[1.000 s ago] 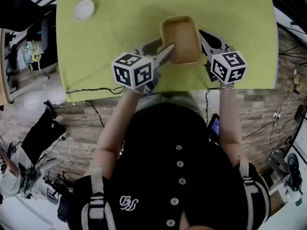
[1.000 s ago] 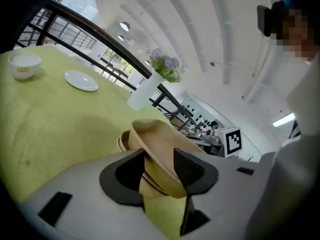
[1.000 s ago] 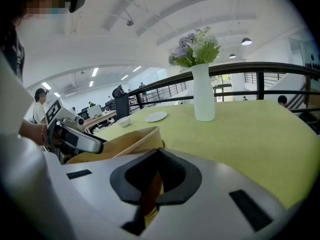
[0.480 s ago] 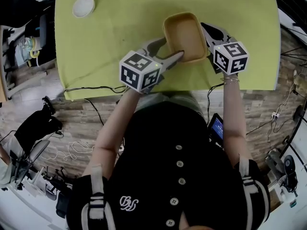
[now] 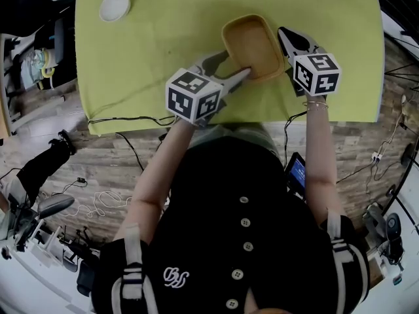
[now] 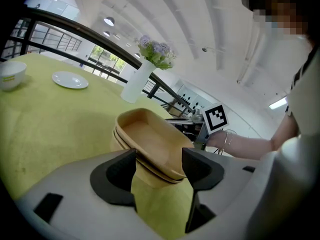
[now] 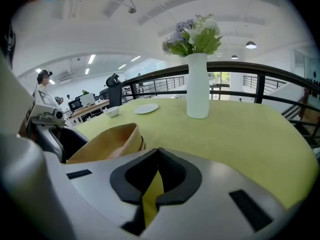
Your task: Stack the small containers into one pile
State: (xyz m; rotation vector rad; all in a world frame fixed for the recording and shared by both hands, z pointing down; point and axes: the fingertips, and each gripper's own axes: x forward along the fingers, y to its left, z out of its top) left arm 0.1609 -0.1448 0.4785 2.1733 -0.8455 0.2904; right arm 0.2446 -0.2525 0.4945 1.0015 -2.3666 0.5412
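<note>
Since our left gripper [image 5: 232,66] has just been opening, its jaws stand wide apart around the near corner of the pile of tan containers [image 5: 252,41] — not squeezing. Our right gripper [image 5: 285,34] is closed, holding nothing, just beside the pile on the green worktop [image 5: 144,51]. We think we are letting go — next, back away gently.

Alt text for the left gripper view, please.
The left hand-held gripper, its jaws just opened, straddles the near corner of a stack of tan containers on a yellow-green tablecloth. Behind stand a white vase of flowers, a plate and a bowl.
</note>
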